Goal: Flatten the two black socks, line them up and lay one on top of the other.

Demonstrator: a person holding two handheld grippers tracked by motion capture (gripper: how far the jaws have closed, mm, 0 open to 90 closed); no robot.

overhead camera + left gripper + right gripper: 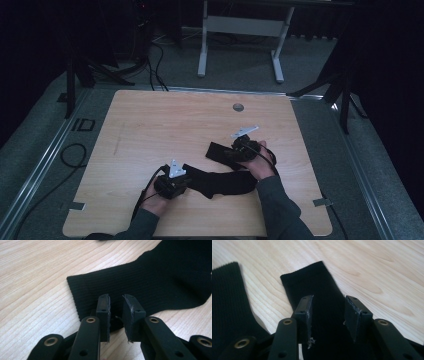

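Claws (187, 181) (231, 150) over socks (220, 181) on wooden table (150, 125).

light wooden table (150, 130) under both jaws | round grey grommet (238, 107) beyond jaws | white-legged metal desk frame (240, 30) farther beyond

Person's forearms (277, 207) cut off at bottom edge, sock (160, 280) cropped at right edge
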